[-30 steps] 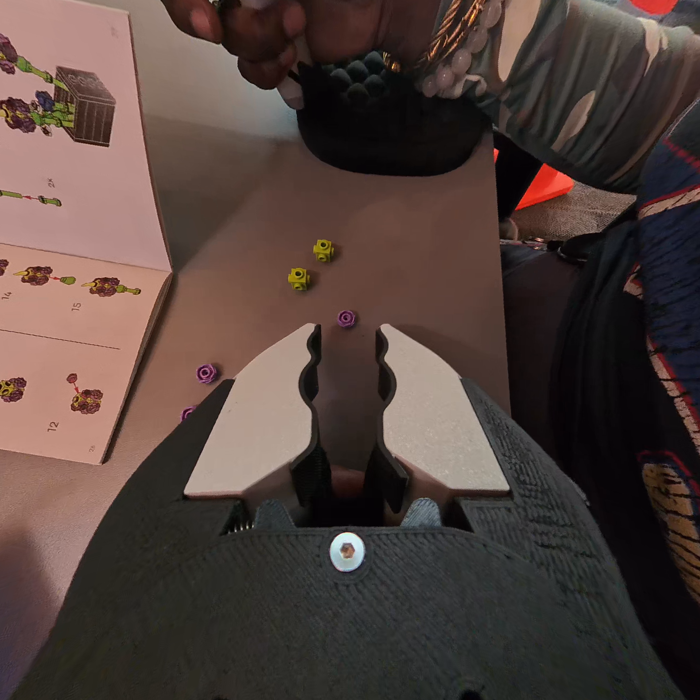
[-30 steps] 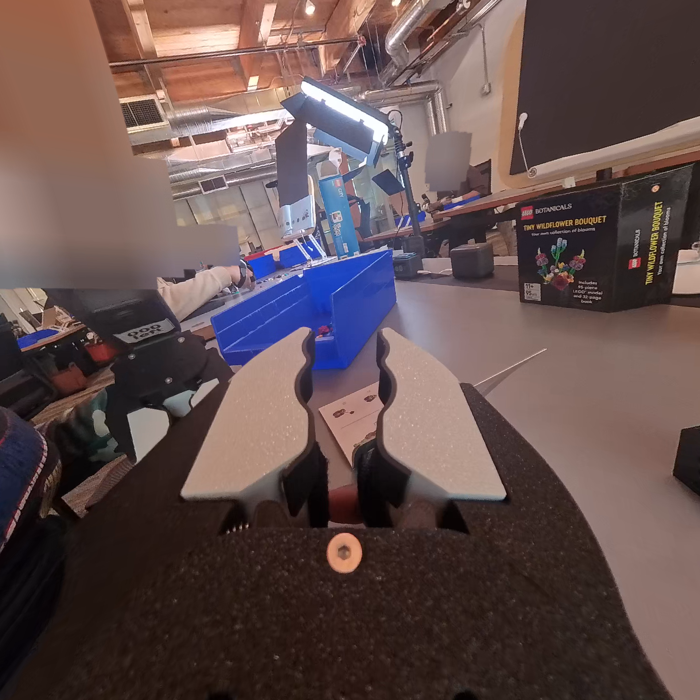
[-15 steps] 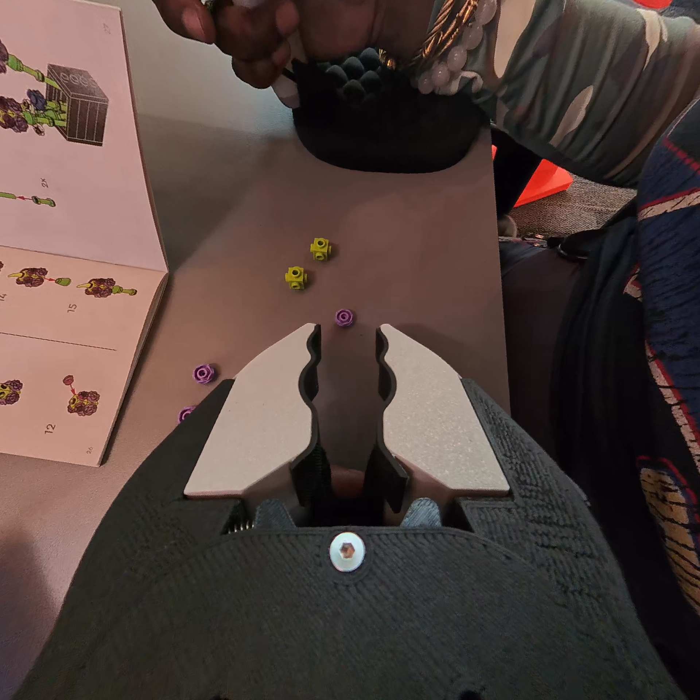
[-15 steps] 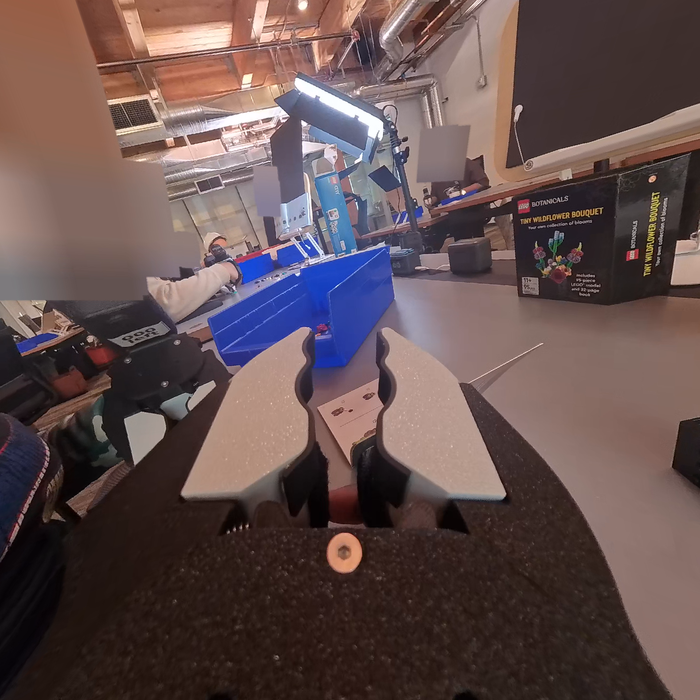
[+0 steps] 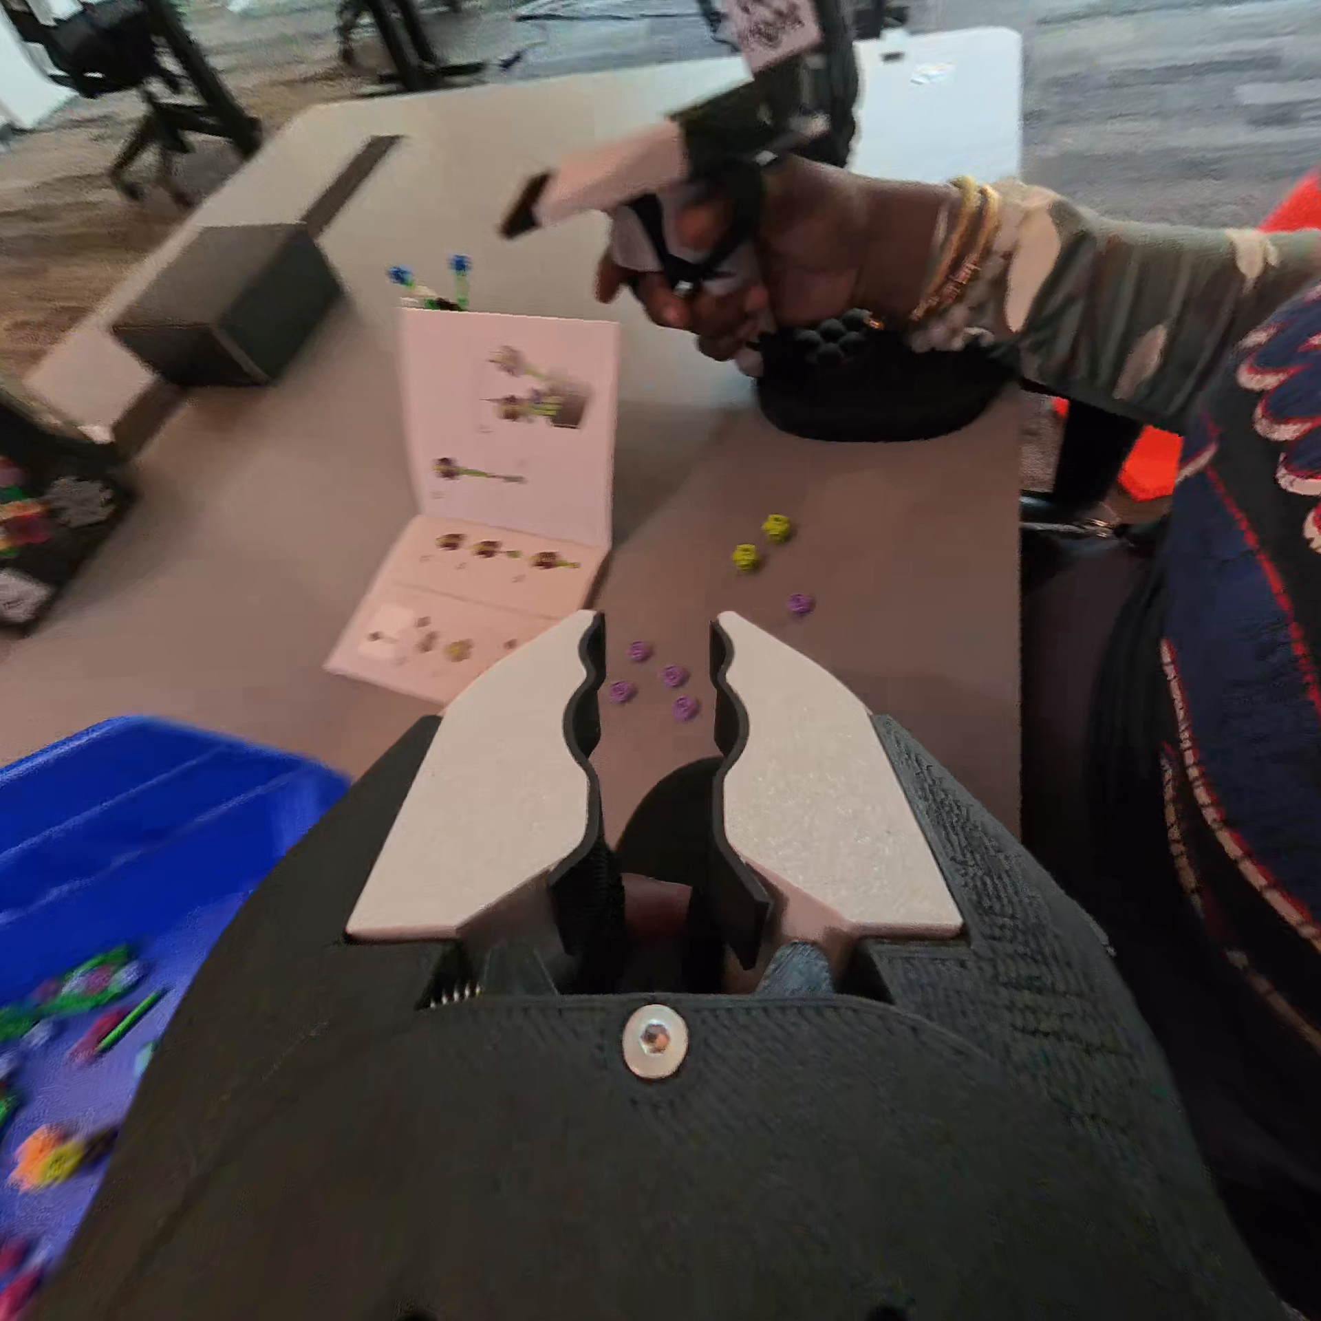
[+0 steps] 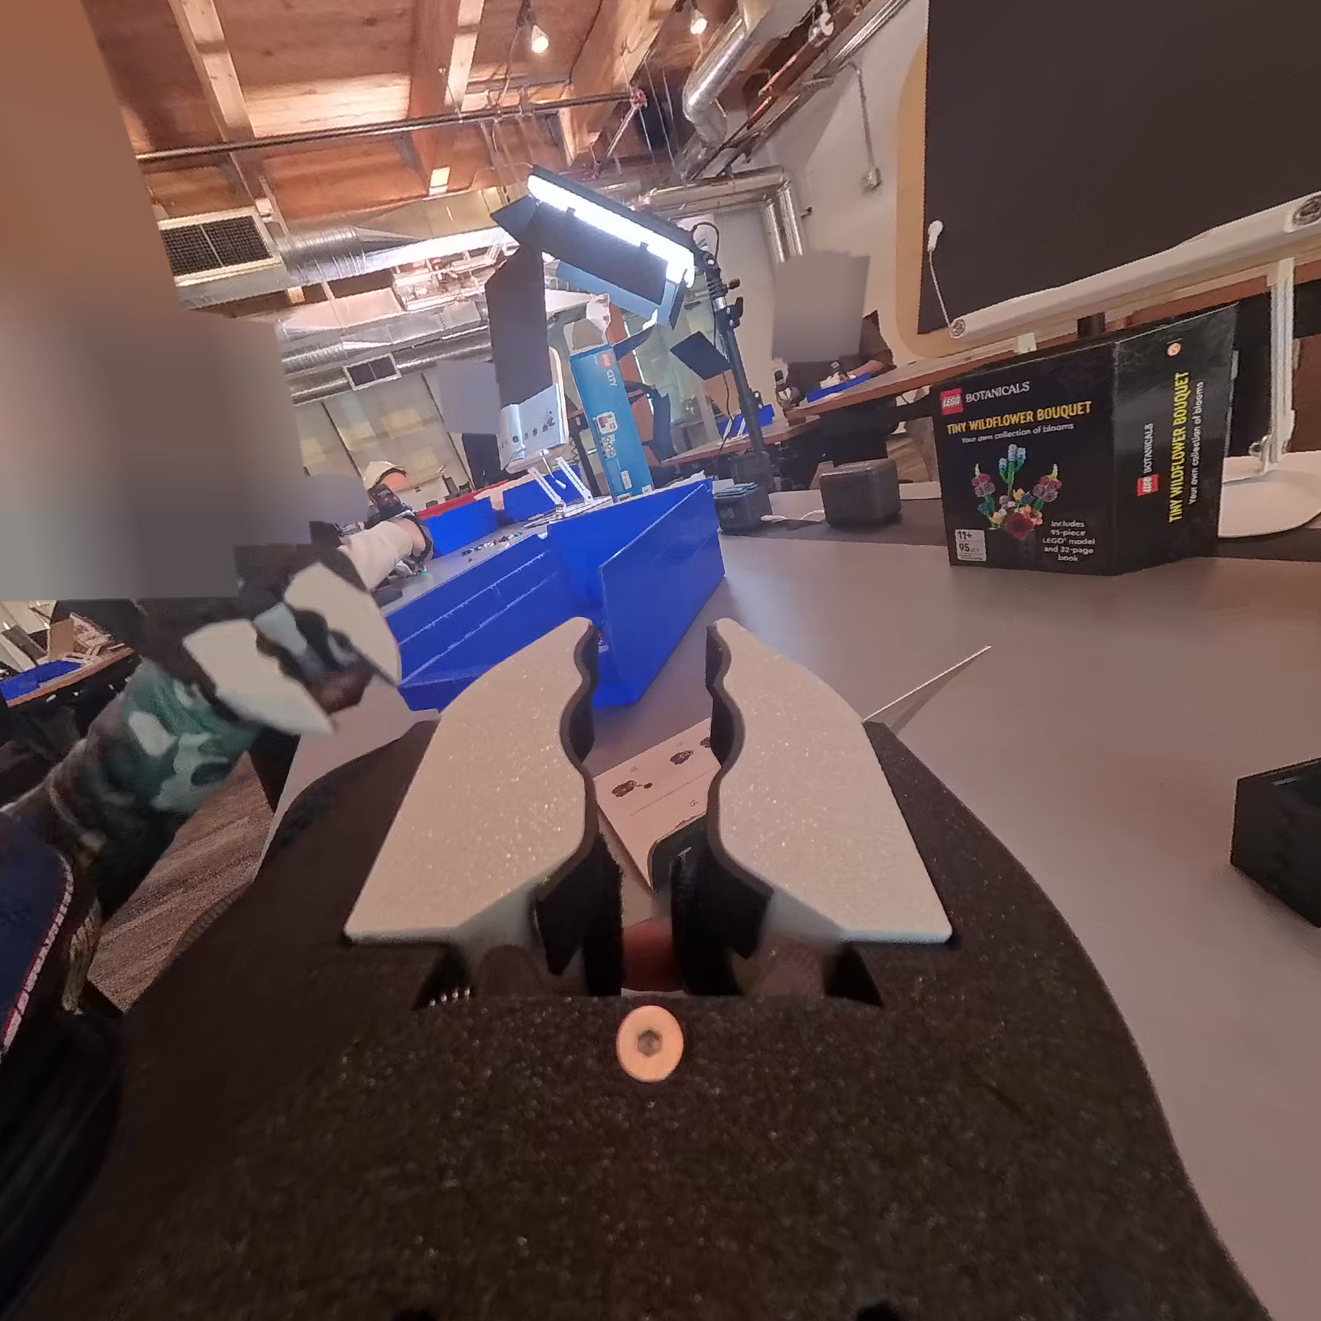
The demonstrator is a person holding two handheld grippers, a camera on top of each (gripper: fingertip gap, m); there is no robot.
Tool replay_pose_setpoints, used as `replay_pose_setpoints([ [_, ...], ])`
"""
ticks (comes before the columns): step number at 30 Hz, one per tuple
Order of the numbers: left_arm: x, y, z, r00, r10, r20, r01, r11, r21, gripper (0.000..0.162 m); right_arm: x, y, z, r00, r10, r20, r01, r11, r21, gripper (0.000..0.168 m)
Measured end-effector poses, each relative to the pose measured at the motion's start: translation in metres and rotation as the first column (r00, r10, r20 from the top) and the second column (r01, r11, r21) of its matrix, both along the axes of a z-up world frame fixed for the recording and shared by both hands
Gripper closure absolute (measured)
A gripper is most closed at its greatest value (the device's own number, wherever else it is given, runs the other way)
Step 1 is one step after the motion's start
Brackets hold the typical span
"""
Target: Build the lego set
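Blurred by motion at ten o'clock in the left wrist view: black box point(image 5: 236, 300) and instruction booklet point(image 5: 500, 493), pictures unreadable. Cut off at eight o'clock: blue bin point(image 5: 121, 843), pieces inside smeared. Cropped at three o'clock in the right wrist view: small black block point(image 6: 1279, 843).

A bright panel lamp point(image 6: 607, 239) on a black stand point(image 6: 736, 379) rises beyond the far edge of the grey surface point(image 6: 1072, 715). A tall blue box point(image 6: 607, 436) stands upright just left of that stand. A small dark grey cube point(image 6: 858, 492) sits near the far edge. Behind it, a big dark board point(image 6: 1115, 136) leans in a white frame. Wooden beams point(image 6: 429, 78) and silver ducts point(image 6: 722, 78) cross the ceiling.
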State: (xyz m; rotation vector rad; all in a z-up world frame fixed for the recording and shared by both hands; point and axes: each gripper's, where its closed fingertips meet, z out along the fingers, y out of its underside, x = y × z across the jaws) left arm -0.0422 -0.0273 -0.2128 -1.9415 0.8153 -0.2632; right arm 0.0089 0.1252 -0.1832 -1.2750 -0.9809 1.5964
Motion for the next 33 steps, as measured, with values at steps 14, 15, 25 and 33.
replay_pose_setpoints([
  [14, -0.183, 0.012, 0.03, 0.897, 0.385, -0.218, -0.403, 0.914, -0.042, 0.134, -0.002, -0.001, -0.001, 1.0, 0.001, 0.015, -0.001, 1.0, 0.011, 0.139],
  [15, -0.19, 0.017, 0.026, 0.896, 0.374, -0.238, -0.397, 0.916, -0.053, 0.134, -0.002, -0.001, -0.002, 1.0, 0.002, 0.016, -0.002, 1.0, 0.011, 0.139],
  [25, -0.255, 0.072, -0.005, 0.873, 0.413, -0.261, -0.446, 0.892, -0.08, 0.134, -0.001, 0.001, -0.002, 1.0, 0.005, 0.013, -0.005, 1.0, -0.009, 0.139],
  [33, -0.267, 0.073, -0.024, 0.888, 0.391, -0.243, -0.415, 0.909, -0.051, 0.134, -0.003, 0.0, -0.004, 1.0, 0.015, 0.025, -0.014, 1.0, -0.013, 0.139],
])
